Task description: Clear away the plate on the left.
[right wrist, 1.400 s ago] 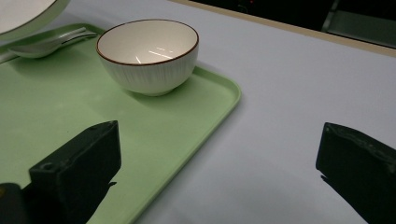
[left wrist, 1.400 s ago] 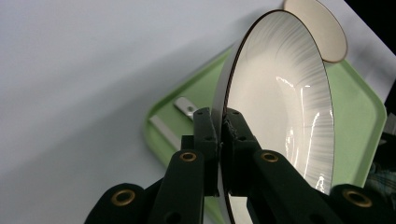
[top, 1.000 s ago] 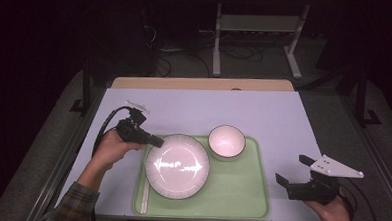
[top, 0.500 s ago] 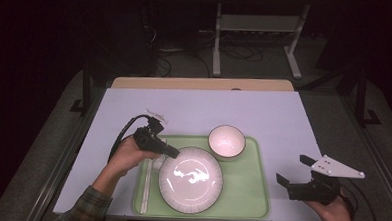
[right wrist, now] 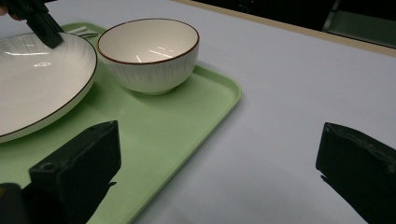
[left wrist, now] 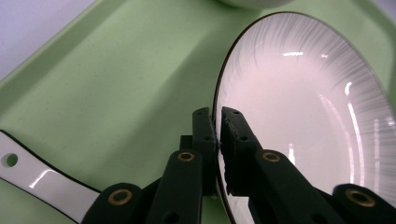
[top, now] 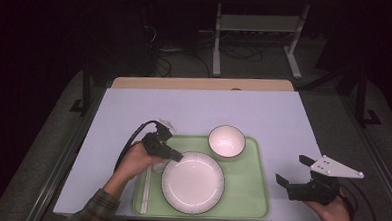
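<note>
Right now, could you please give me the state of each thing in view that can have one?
left gripper: shut on the plate's rim
plate: on the green tray, empty, gripped at its left edge
bowl: upright on the tray, empty, beside the plate
green tray: flat on the table
white utensil: lying along the tray's left side
right gripper: open, holding nothing, right of the tray
</note>
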### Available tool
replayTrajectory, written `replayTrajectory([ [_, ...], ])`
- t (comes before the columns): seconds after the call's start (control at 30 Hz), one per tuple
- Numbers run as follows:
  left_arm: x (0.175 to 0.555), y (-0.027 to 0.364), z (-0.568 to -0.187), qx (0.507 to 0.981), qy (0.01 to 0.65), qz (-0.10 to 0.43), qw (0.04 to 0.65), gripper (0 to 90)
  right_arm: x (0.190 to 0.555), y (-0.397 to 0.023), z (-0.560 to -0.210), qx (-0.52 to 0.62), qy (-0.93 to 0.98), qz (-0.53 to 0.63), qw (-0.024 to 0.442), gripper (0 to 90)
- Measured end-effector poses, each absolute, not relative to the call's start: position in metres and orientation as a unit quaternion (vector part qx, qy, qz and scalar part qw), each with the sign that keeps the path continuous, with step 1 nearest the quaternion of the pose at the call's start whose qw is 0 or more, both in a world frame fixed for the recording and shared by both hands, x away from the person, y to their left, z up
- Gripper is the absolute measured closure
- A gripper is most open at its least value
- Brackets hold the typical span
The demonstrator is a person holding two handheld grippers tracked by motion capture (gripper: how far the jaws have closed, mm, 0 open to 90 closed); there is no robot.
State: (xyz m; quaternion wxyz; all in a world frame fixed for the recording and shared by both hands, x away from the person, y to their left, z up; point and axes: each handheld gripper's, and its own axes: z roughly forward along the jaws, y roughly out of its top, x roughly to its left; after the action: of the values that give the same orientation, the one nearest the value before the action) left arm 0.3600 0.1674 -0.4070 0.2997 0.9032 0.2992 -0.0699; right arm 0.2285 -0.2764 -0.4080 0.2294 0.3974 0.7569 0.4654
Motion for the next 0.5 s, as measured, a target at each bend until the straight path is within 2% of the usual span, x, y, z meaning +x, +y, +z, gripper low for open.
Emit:
replayTrajectory([
  [0.2,0.3588,0.1641,-0.4159,0.910,0.292,-0.073,0.285,82.0,0.2282,-0.2769,-0.4077,0.398,0.757,0.465,0.230,0.0],
  [0.4,0.3594,0.1676,-0.4155,0.907,0.287,-0.076,0.299,80.3,0.2276,-0.2772,-0.4075,0.398,0.756,0.466,0.230,0.0],
  [0.5,0.3568,0.1726,-0.4101,0.901,0.288,-0.056,0.318,68.1,0.2273,-0.2775,-0.4071,0.398,0.755,0.467,0.231,0.0],
])
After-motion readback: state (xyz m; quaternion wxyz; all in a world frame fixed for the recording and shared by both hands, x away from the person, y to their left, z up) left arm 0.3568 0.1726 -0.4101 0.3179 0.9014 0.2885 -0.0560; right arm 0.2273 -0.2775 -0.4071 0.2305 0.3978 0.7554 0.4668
